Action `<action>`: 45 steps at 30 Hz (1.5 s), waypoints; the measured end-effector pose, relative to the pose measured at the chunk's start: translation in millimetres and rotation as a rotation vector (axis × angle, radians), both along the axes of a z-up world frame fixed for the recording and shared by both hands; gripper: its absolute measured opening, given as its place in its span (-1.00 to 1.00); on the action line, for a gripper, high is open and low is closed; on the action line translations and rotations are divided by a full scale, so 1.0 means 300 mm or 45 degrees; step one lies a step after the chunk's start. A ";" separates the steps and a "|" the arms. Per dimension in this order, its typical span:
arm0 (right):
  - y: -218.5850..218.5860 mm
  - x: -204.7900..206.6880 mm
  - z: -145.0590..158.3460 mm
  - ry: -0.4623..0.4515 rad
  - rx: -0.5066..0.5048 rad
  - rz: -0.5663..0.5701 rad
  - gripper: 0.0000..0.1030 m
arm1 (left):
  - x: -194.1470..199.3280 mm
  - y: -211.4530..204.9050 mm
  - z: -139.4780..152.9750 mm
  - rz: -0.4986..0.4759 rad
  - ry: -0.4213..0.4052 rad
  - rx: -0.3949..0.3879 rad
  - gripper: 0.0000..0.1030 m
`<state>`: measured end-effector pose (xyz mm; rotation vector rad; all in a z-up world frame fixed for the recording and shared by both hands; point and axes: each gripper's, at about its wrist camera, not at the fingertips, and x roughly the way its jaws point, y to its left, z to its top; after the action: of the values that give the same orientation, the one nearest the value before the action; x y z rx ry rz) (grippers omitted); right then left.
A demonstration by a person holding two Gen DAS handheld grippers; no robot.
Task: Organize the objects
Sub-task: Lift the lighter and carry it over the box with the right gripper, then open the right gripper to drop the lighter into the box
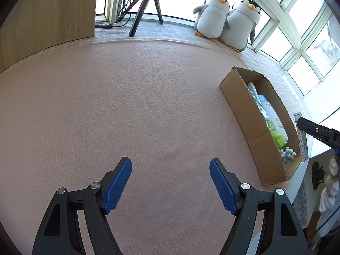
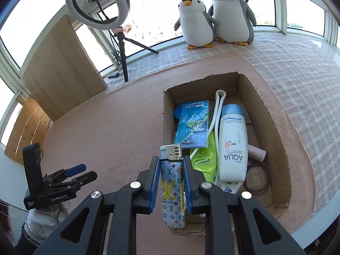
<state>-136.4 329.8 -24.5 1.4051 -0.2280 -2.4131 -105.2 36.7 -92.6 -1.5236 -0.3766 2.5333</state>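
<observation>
Covering the sill: pink mat (image 1: 127, 106)

A lived-in home room set up for filming, by a bay window. Two plush penguins (image 2: 214, 14) sit on the checked sill cloth (image 2: 297, 68) at twelve o'clock, panes (image 1: 301, 46) curving round behind. A ring light (image 2: 97, 4) on a small tripod stands at ten o'clock beside a wooden board (image 2: 61, 70). Pink felt (image 1: 127, 106) covers the worktop, with a cardboard box (image 2: 274, 131) of toiletries.
</observation>
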 end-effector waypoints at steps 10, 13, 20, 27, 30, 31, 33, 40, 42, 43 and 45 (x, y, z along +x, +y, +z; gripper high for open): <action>0.175 -0.014 -0.041 -0.014 0.078 -0.149 -0.63 | -0.006 0.062 0.018 -0.035 0.014 -0.006 0.53; 0.195 -0.015 -0.049 -0.017 0.086 -0.165 -0.63 | -0.006 0.068 0.022 -0.038 0.018 -0.008 0.53; 0.217 -0.030 -0.063 -0.015 0.107 -0.179 -0.63 | 0.000 0.078 0.030 -0.041 0.025 -0.015 0.53; 0.221 -0.036 -0.074 -0.037 0.134 -0.207 -0.41 | 0.017 0.068 0.043 -0.031 0.036 -0.020 0.53; 0.212 -0.030 -0.072 -0.034 0.132 -0.204 -0.41 | 0.026 0.061 0.047 -0.027 0.039 -0.027 0.53; 0.207 -0.028 -0.070 -0.033 0.135 -0.201 -0.41 | 0.028 0.059 0.048 -0.026 0.040 -0.029 0.53; 0.197 -0.022 -0.068 -0.034 0.139 -0.192 -0.40 | 0.032 0.054 0.050 -0.021 0.044 -0.030 0.53; 0.144 0.001 -0.048 -0.016 0.149 -0.164 -0.25 | 0.050 0.033 0.065 -0.016 0.058 -0.035 0.53; 0.119 0.010 -0.042 -0.009 0.152 -0.149 -0.21 | 0.057 0.024 0.074 -0.009 0.065 -0.039 0.53; 0.105 0.016 -0.038 -0.002 0.156 -0.140 -0.14 | 0.059 0.020 0.079 -0.006 0.070 -0.041 0.53; 0.074 0.027 -0.029 0.012 0.165 -0.122 -0.07 | 0.067 0.010 0.092 0.004 0.081 -0.047 0.53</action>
<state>-128.3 351.9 -33.2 1.4682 -0.1418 -2.5526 -85.2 39.6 -65.2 -1.4521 -0.3254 2.5973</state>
